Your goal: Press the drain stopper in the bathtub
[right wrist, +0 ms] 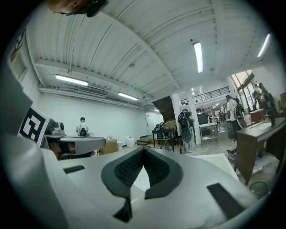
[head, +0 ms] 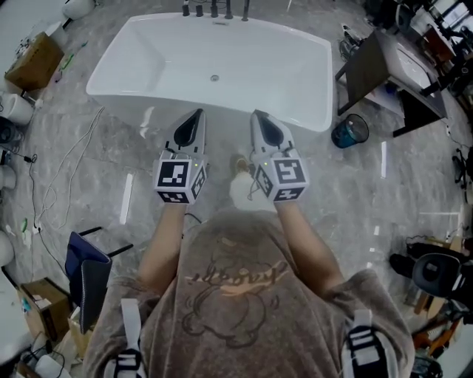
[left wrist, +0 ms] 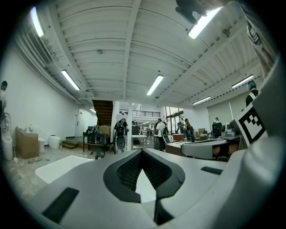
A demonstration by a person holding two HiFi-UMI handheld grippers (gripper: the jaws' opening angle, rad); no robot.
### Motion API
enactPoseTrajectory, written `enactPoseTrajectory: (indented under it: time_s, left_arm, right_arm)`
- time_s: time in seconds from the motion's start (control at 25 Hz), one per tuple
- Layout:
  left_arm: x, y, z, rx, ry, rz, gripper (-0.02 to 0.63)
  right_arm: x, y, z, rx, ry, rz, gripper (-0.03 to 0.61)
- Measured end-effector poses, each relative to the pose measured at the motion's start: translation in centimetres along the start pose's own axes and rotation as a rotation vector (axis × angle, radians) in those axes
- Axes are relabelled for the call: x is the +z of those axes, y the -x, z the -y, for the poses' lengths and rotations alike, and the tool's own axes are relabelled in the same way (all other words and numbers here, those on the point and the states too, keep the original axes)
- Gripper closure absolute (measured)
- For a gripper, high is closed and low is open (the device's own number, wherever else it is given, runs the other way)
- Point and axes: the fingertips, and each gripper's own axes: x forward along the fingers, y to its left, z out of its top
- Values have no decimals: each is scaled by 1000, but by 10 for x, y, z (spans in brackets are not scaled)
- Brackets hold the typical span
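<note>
The white bathtub (head: 140,59) stands on the grey marble floor ahead of me, and its small round drain stopper (head: 214,77) sits in the middle of the tub floor. Both grippers are held side by side in front of the tub's near rim, pointing at it. My left gripper (head: 197,113) is shut with nothing between its jaws, and so is my right gripper (head: 257,114). In the left gripper view the left gripper (left wrist: 142,150) has its tips together, with the bathtub (left wrist: 58,167) low at the left. In the right gripper view the right gripper (right wrist: 144,150) is likewise closed.
Dark taps (head: 214,9) line the tub's far rim. A dark desk (head: 373,70) and a blue bin (head: 349,131) stand right of the tub. A cardboard box (head: 33,63) and cables (head: 66,162) lie at the left. People (left wrist: 160,133) stand far back in the hall.
</note>
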Motion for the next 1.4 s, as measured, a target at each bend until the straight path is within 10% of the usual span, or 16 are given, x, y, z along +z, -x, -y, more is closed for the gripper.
enactPoseTrajectory:
  time_s: [1.4]
  left_arm:
    - [16, -214, -126, 92, 18, -37, 612]
  right_arm:
    - [28, -254, 81, 143, -14, -46, 577]
